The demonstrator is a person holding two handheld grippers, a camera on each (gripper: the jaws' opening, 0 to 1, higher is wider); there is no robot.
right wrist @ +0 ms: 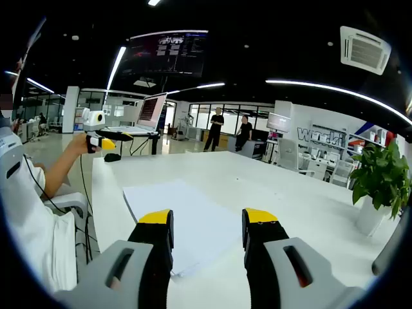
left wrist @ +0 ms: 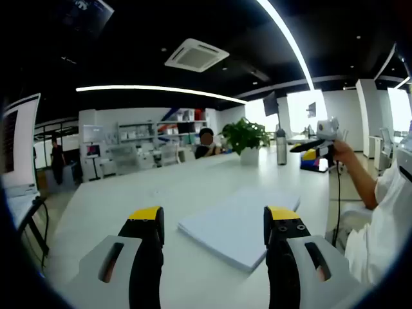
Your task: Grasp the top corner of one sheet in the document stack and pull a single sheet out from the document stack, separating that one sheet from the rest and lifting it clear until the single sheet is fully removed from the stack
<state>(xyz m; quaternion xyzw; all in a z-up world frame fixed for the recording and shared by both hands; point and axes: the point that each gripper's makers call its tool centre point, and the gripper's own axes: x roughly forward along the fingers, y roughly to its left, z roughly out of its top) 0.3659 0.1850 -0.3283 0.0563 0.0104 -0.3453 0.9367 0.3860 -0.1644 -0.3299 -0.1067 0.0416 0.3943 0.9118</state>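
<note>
A stack of white sheets [left wrist: 235, 225] lies flat on the white table [left wrist: 122, 193]. My left gripper [left wrist: 214, 217] hovers low over the table, open, with the stack's near left corner between its yellow-tipped jaws and nothing held. The right gripper [left wrist: 317, 143] shows off to the right, raised in a hand, well away from the stack. In the right gripper view the stack [right wrist: 170, 199] runs from the middle down under my right gripper [right wrist: 208, 219], which is open and empty. The left gripper [right wrist: 96, 132] sits at the far left in a hand.
A potted plant [left wrist: 244, 136] [right wrist: 380, 180] and a dark bottle [left wrist: 280, 145] stand at the table's far end, where a person [left wrist: 206, 143] sits. The holder's white-clothed body [left wrist: 386, 225] [right wrist: 32, 225] is at the table's edge. A monitor [left wrist: 19, 148] stands to the left.
</note>
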